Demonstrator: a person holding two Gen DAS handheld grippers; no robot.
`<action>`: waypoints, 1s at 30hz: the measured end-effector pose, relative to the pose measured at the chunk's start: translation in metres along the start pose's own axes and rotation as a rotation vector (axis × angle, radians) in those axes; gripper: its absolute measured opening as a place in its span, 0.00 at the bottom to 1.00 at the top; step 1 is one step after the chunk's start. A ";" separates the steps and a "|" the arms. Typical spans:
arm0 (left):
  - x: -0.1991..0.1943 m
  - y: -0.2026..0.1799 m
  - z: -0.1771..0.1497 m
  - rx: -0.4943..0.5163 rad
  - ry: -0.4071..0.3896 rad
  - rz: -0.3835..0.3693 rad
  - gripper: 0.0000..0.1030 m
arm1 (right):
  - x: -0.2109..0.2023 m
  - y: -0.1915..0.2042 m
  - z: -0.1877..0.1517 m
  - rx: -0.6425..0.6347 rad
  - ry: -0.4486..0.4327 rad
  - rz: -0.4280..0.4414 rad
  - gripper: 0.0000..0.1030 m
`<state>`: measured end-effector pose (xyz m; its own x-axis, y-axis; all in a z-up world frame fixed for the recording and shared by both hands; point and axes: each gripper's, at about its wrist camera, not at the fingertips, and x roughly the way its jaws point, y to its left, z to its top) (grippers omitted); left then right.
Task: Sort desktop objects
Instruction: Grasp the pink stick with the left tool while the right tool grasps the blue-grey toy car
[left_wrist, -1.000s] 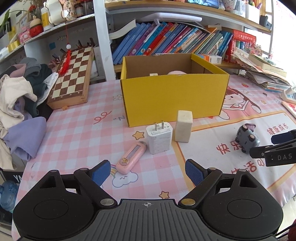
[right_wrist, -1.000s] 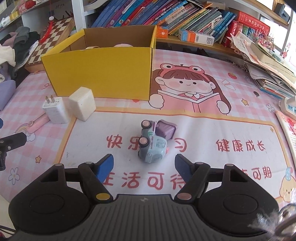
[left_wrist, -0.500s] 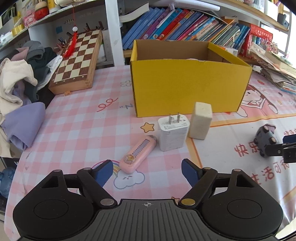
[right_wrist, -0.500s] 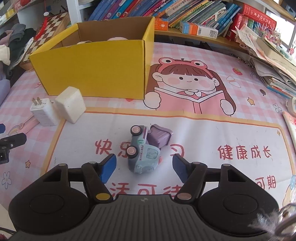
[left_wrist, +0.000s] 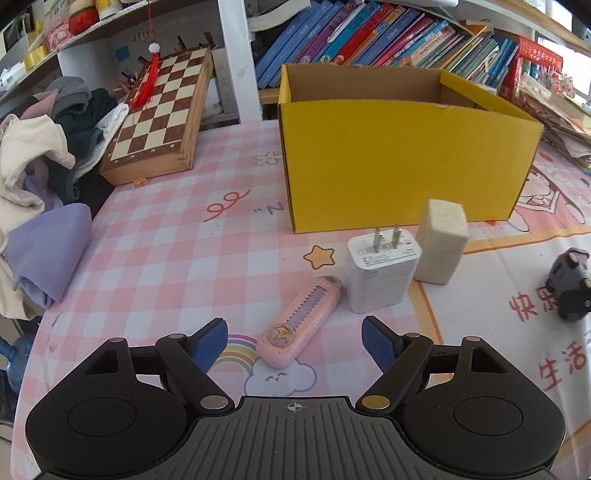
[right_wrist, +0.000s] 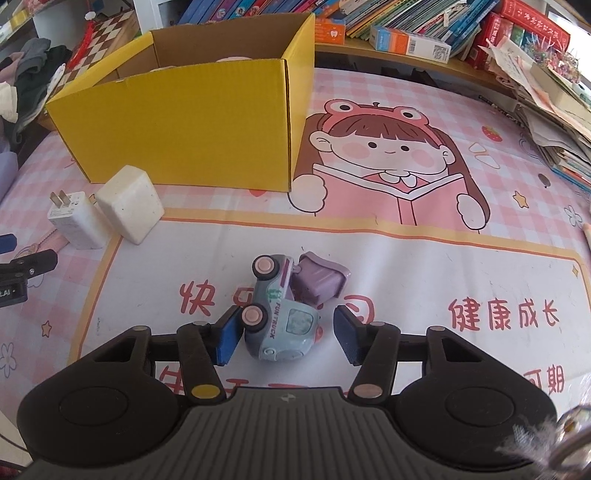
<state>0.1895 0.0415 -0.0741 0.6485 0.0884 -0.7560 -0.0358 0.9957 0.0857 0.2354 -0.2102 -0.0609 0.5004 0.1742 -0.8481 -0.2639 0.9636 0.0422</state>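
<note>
A: Where do we stand with the right gripper (right_wrist: 286, 338)?

B: We have it over the toy truck (right_wrist: 279, 319), which lies on its side on the printed mat (right_wrist: 424, 280), wheels toward our left finger. Its jaws are closing with the truck's front end between them. The left pad (right_wrist: 229, 339) sits just beside a pink wheel, perhaps touching it; the right pad is apart from the body, so we have no grip on it.

A: And the left gripper (left_wrist: 293, 345)?

B: Its jaws are closing too, but they stand wide, either side of the near end of the pink box cutter (left_wrist: 301, 325). The cutter lies slantwise on the checked cloth (left_wrist: 166, 258), its star end nearest us, and neither pad touches it.

A: What crowds us there?

B: The cutter's far tip lies just beside the white charger (left_wrist: 380, 273), which stands with its prongs up. A cream block (left_wrist: 441, 240) stands upright just to the charger's right (we cannot tell whether the two touch). Behind both is the yellow cardboard box (left_wrist: 399, 162), open at the top.

A: Anything near the truck?

B: A small purple piece (right_wrist: 321, 282) rests against its far side. The mat around it is bare otherwise. A chessboard (left_wrist: 159, 114) leans at the back left, beside a heap of clothes (left_wrist: 40, 155), well apart from both grippers.
</note>
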 end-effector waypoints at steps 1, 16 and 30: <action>0.002 0.000 0.001 0.000 0.004 0.000 0.74 | 0.001 0.000 0.001 -0.002 0.003 0.002 0.49; 0.020 0.011 0.005 -0.049 0.044 -0.051 0.62 | 0.009 -0.002 0.004 -0.020 0.026 0.022 0.41; 0.004 0.003 -0.005 -0.013 0.050 -0.107 0.22 | 0.004 0.002 -0.001 0.000 0.031 0.026 0.39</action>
<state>0.1882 0.0447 -0.0798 0.6103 -0.0171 -0.7919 0.0210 0.9998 -0.0054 0.2363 -0.2075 -0.0644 0.4673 0.1927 -0.8629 -0.2766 0.9588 0.0644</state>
